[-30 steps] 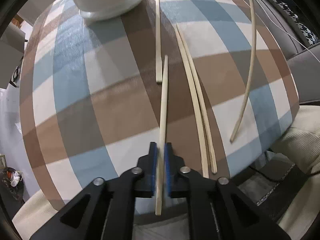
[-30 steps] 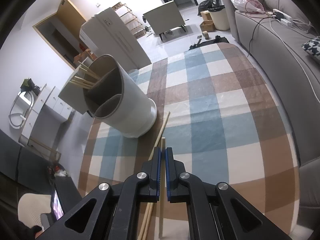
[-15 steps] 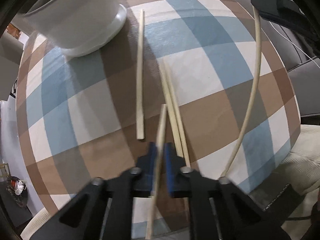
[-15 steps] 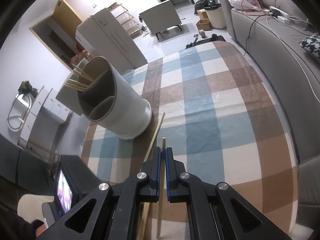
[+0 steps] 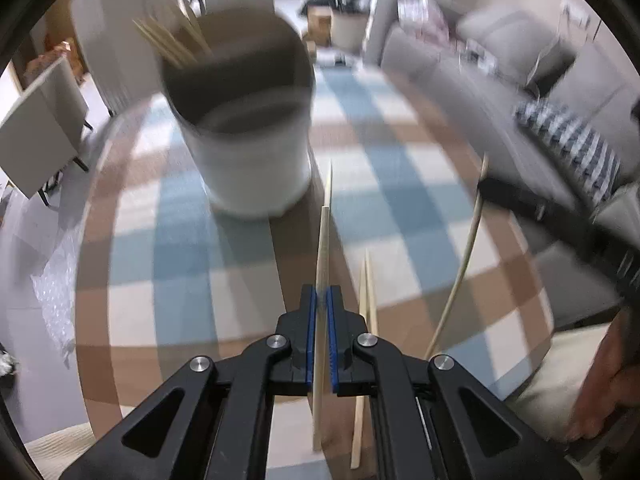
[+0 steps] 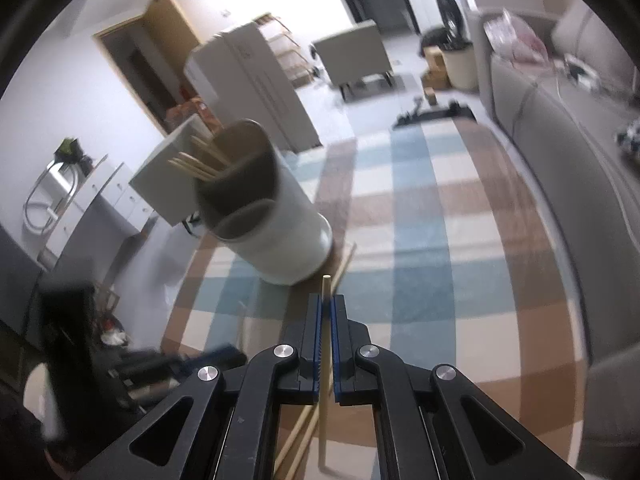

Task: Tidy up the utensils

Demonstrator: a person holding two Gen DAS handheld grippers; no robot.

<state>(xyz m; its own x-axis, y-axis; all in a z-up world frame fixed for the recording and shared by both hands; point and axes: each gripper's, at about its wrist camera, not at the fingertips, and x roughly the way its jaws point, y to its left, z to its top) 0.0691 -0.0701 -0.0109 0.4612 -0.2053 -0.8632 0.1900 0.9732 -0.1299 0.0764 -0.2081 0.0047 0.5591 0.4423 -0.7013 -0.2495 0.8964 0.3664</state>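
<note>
Wooden chopstick (image 5: 323, 248) pinched in left gripper (image 5: 320, 300), right gripper (image 6: 326, 306) clamped on another chopstick (image 6: 325, 286)

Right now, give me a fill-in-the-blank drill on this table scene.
1. The left claw is shut on a single ____.
2. The white holder stands on a ____ tablecloth.
3. The right claw is ____ on a chopstick.
4. Chopsticks already stand in the holder's ____ compartment.

Missing: chopstick; checked; shut; far

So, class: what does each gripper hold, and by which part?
Left gripper: a pale wooden chopstick, clamped partway along its length. Right gripper: another wooden chopstick, pinched just below its blunt end.
</note>
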